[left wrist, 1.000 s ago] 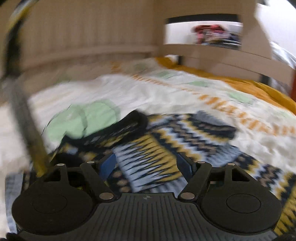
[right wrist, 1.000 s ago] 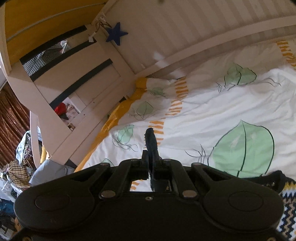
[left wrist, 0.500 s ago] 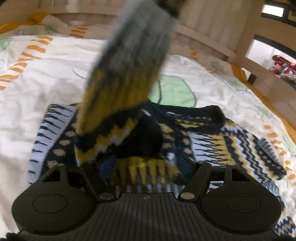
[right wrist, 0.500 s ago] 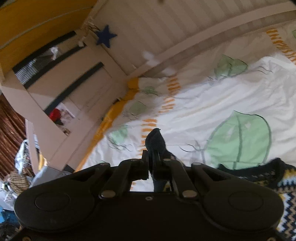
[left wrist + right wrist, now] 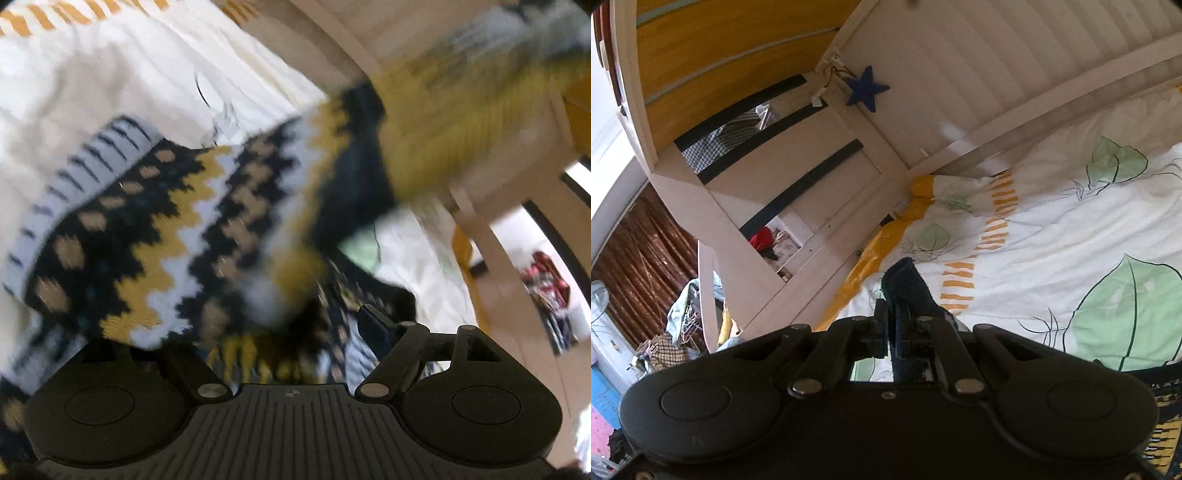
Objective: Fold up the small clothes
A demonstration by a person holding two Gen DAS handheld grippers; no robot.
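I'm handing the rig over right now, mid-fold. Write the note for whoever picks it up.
Left tool: jaws opening, patterned knit draped across them, pads not seen pressing; the view is blurred.
Right tool: shut on a dark navy ribbed edge, held above the white leaf-print bedspread.
The navy, yellow and white zigzag knit sweater lies on the bedspread; one part is lifted and swinging across it.
Done: one fold under way.
Left: probably lay that part flat, release the right tool, finish folding.
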